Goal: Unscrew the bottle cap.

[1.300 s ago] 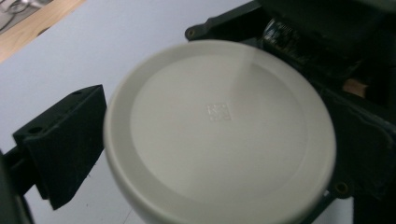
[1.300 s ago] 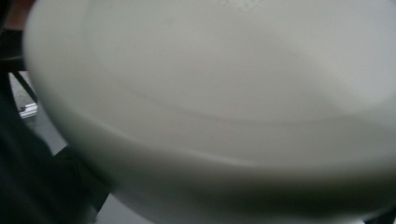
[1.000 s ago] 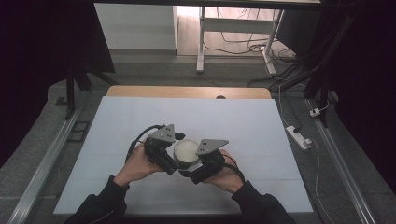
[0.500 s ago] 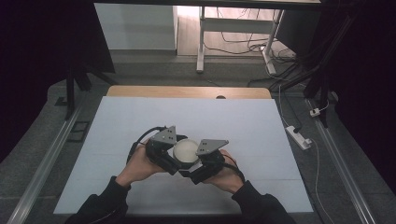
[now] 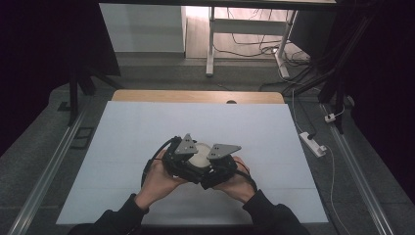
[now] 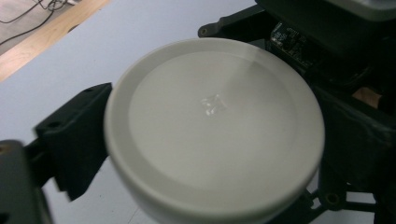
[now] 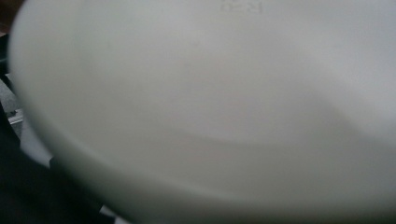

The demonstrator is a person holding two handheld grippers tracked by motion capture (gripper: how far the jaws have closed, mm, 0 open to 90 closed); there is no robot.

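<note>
1. My bowl (image 6: 212, 126) is round, plain white and glossy, turned base-up, with a raised foot ring and a small mark at its middle.
2. The bowl sits between my left tongs (image 5: 188, 159) and right tongs (image 5: 218, 166), above the near middle of the white tabletop (image 5: 127, 132).
3. My left tongs' view shows a black jaw against the rim; whether either pair is clenched, I cannot tell.
4. My right tongs' view gives blurred white wall and faint embossed marks.

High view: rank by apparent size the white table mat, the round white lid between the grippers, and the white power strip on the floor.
1. Large white rectangular table mat, by far the largest.
2. White power strip on the grey floor at right.
3. Round white plastic lid, partly hidden by the grippers.

Ranks 2 and 3 are unsure: the lid is partly covered.
</note>
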